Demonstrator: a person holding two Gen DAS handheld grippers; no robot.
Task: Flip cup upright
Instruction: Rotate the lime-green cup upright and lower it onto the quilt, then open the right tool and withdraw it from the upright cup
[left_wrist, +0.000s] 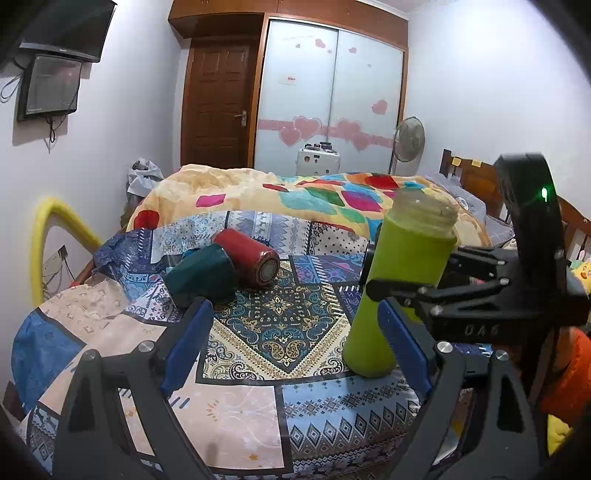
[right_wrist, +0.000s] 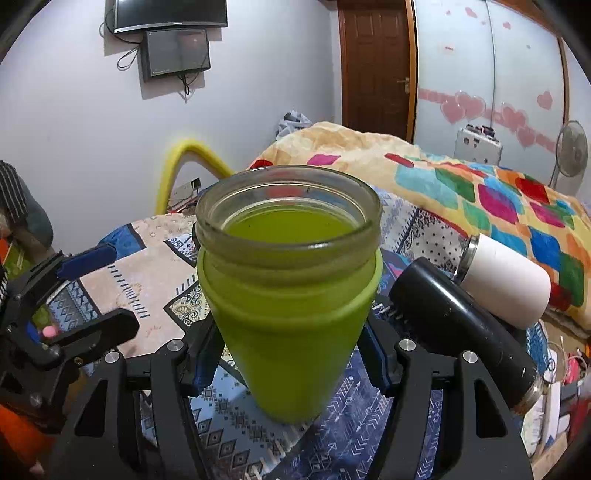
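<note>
A lime-green cup (left_wrist: 391, 284) with a clear glass rim stands upright on the patterned bedspread, mouth up, base on the cloth. It fills the middle of the right wrist view (right_wrist: 291, 310). My right gripper (right_wrist: 288, 354) is shut on the green cup, its blue pads against both sides; it also shows in the left wrist view (left_wrist: 369, 273). My left gripper (left_wrist: 295, 347) is open and empty, just left of the cup. It shows at the left edge of the right wrist view (right_wrist: 88, 291).
A red cup (left_wrist: 248, 256) and a dark green cup (left_wrist: 202, 275) lie on their sides at the back left. A black cup (right_wrist: 465, 332) and a white cup (right_wrist: 506, 278) lie on their sides to the right. A colourful quilt (left_wrist: 295, 195) is heaped behind.
</note>
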